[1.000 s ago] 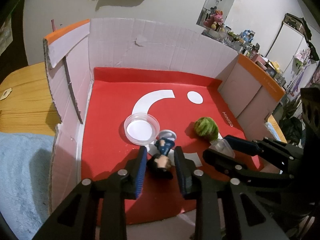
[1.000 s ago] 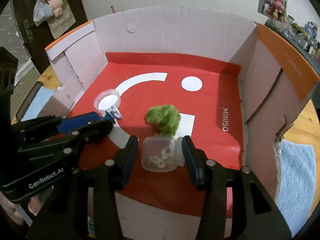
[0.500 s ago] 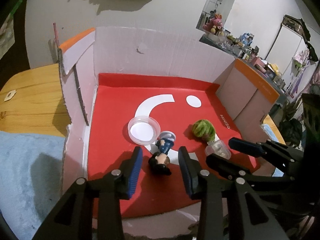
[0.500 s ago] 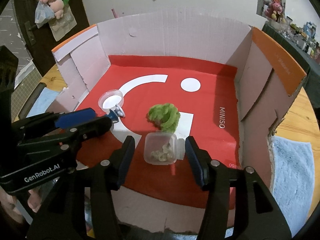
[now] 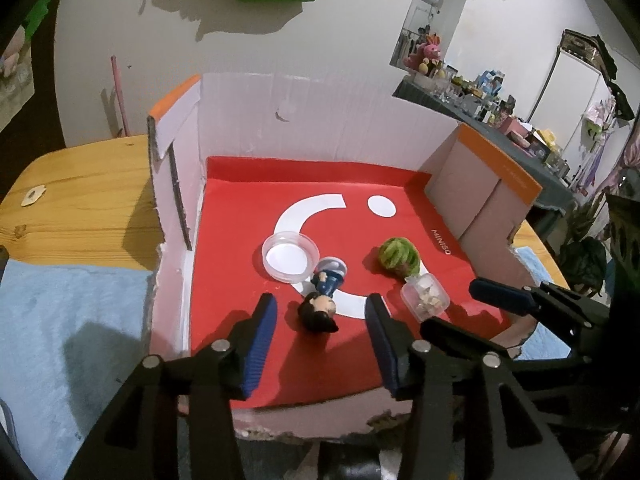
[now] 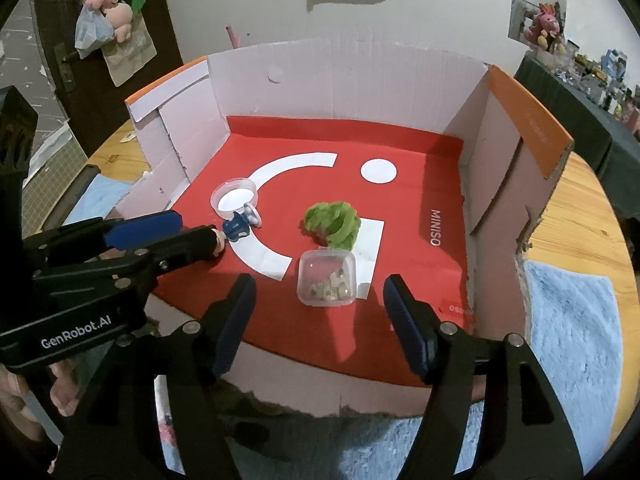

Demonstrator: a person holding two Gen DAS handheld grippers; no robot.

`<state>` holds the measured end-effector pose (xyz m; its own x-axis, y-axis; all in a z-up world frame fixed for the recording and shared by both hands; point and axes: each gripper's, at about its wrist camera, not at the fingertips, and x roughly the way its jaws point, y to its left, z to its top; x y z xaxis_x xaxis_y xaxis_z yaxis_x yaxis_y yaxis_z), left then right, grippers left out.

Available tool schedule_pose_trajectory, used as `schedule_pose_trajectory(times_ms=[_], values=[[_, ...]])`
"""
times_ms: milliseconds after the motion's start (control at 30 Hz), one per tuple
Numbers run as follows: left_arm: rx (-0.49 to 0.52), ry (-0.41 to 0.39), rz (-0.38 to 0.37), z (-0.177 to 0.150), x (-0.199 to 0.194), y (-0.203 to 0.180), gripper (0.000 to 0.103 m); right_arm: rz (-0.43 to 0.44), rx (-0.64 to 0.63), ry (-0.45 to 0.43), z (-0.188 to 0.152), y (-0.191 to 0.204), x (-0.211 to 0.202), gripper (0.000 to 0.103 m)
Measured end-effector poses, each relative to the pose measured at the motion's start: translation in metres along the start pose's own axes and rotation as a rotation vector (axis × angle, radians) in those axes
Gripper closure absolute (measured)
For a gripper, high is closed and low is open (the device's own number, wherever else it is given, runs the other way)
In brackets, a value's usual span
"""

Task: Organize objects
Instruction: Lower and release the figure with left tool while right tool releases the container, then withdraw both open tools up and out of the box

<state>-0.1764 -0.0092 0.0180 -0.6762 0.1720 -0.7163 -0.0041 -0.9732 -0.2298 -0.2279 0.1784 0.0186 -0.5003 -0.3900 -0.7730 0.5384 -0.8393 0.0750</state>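
Left wrist view looks down into a shallow cardboard box (image 5: 328, 120) with white inner walls, orange-edged flaps and a red paper floor printed with white shapes, standing on a light wooden bench (image 5: 80, 200). The left gripper (image 5: 320, 316) stands parted, its jaws having just been opening; the small toy figurine with a dark-haired head and blue body (image 5: 322, 296) lies on its side on the red floor between the blue pads (image 5: 260, 340), touched by neither. Its face is turned away and cannot be made out. Just beyond its feet sits a round clear plastic lid (image 5: 290, 255), rim up, toward the box's left wall.

Right wrist view shows the right gripper (image 6: 318, 312) likewise parted — its jaws have also just been opening — with the square clear plastic container holding pale lumps (image 6: 326, 278) resting on the floor ahead of the gap, free of both pads. What the lumps are is too small to tell. A crumpled green leafy ball (image 6: 332, 224) lies just behind the container, near the box's middle; whether the two touch is unclear.

In this view the left gripper's dark finger covers most of the figurine's head. The box's torn front wall is cut off by both grippers. Blue fluffy towels (image 6: 576, 340) lie on the bench at either side of the box — partly hidden by its walls. A person's fingers (image 6: 60, 392) show dimly at the lower left.
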Motion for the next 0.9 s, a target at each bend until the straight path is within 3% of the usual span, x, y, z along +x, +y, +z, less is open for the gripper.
schedule_pose_trajectory(times_ms=[133, 467, 900], values=[[0.012, -0.010, -0.002, -0.002, -0.004, -0.004, 0.050, -0.004, -0.010, -0.006, -0.004, 0.003, -0.005, 0.031], [0.044, -0.044, 0.021, -0.006, -0.018, -0.010, 0.042, -0.014, -0.011, -0.031, -0.010, 0.006, -0.019, 0.027], [0.054, -0.085, 0.054, -0.015, -0.039, -0.010, 0.020, -0.042, -0.026, -0.064, -0.022, 0.014, -0.038, 0.014]])
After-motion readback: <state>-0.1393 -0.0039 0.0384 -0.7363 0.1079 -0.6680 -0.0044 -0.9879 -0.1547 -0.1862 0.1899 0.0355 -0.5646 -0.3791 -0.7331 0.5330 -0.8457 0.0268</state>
